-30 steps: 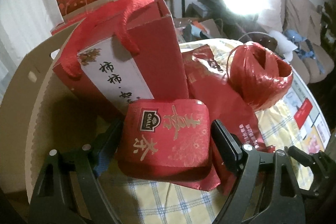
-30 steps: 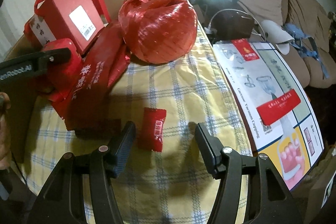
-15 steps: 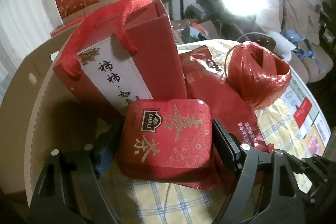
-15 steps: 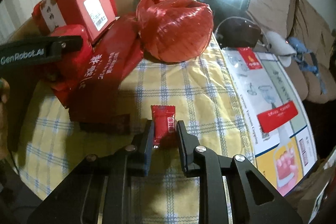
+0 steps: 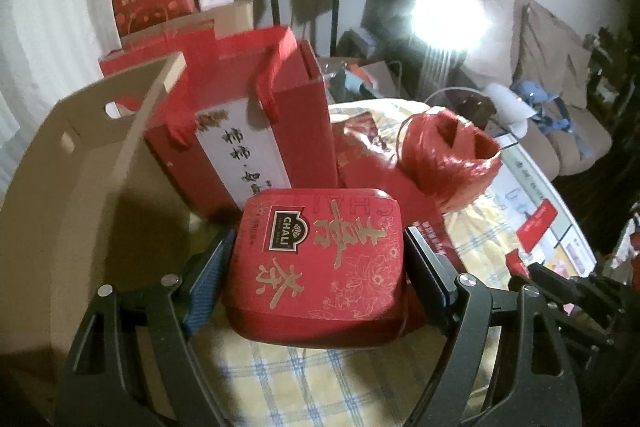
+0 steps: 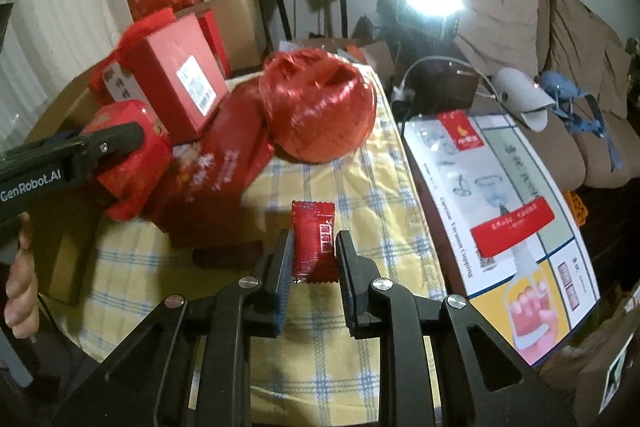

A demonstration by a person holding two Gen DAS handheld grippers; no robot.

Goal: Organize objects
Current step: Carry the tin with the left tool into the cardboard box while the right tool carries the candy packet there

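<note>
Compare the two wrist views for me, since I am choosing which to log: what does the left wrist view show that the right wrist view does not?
Only the left wrist view shows the gold lettering on the lid of the red CHALI tea tin, the cardboard box beside it, and the left gripper from behind.

Only the right wrist view shows the red candy packet clamped in the right gripper, and the person's hand.

Both show the tin, the red gift bag, the ball of red twine and the checked cloth.
</note>
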